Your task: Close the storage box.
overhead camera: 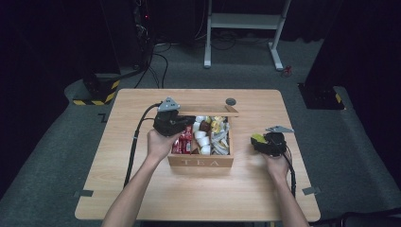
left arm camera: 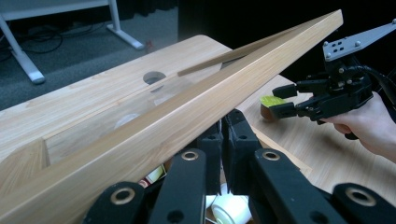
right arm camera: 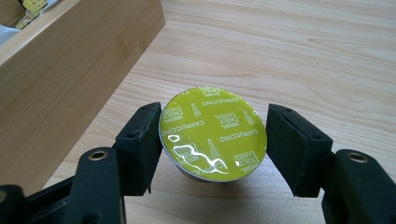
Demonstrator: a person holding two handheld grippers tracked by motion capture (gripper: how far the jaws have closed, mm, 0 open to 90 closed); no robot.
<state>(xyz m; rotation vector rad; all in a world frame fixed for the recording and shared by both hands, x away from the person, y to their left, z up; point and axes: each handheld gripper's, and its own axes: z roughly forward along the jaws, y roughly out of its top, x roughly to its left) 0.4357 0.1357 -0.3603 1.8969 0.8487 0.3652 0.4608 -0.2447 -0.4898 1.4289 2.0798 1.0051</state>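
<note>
A wooden tea box (overhead camera: 201,161) marked TEA stands mid-table with its lid (overhead camera: 208,112) raised. My left gripper (overhead camera: 189,120) is at the box's back left, shut on the edge of that lid (left arm camera: 187,116); its jaws (left arm camera: 222,135) meet under the wooden frame. To the right of the box, my right gripper (overhead camera: 257,140) is shut on a capsule (overhead camera: 257,138). The capsule's yellow-green foil top (right arm camera: 212,135) reads Cappuccino and sits between the two pads, low over the table. From the left gripper view, the right gripper (left arm camera: 280,105) carries the capsule (left arm camera: 271,101) at its tips.
Inside the box lie red packets (overhead camera: 184,142), white capsules (overhead camera: 202,137) and yellow sachets (overhead camera: 217,124). The box's side wall (right arm camera: 60,70) rises just left of the held capsule. A round hole (overhead camera: 231,101) pierces the table (overhead camera: 142,189) behind the box. A white desk frame (overhead camera: 243,21) stands beyond.
</note>
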